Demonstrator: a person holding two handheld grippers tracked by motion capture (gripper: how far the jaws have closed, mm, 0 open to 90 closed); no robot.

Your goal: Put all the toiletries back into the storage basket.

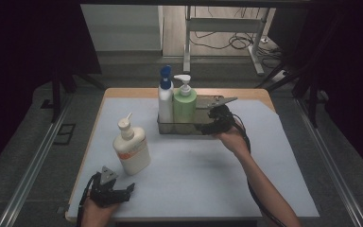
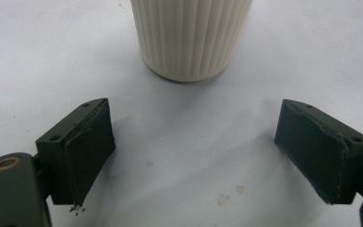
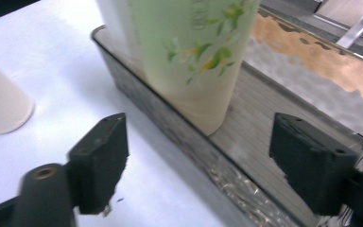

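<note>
A dark see-through tray (image 1: 182, 128) stands at the table's middle back. In it stand a white bottle with a blue cap (image 1: 165, 101) and a green pump bottle (image 1: 185, 106), upright and side by side. My right gripper (image 1: 208, 121) is at the tray's front right, open. In the right gripper view its jaws (image 3: 198, 151) straddle the tray's front wall (image 3: 170, 127), with the green bottle (image 3: 194, 52) just ahead and untouched. A cream pump bottle (image 1: 131, 150) stands at the left. My left gripper (image 1: 122, 188) sits near the front edge, open, and the cream bottle's ribbed base (image 2: 191, 38) is ahead of its jaws (image 2: 196, 146).
A pale sheet (image 1: 194, 165) covers the wooden table (image 1: 123, 92). The right half of the tray (image 3: 283, 118) holds nothing. Beyond the table stand a desk frame (image 1: 227, 28) and floor cables. Metal rails run along both sides.
</note>
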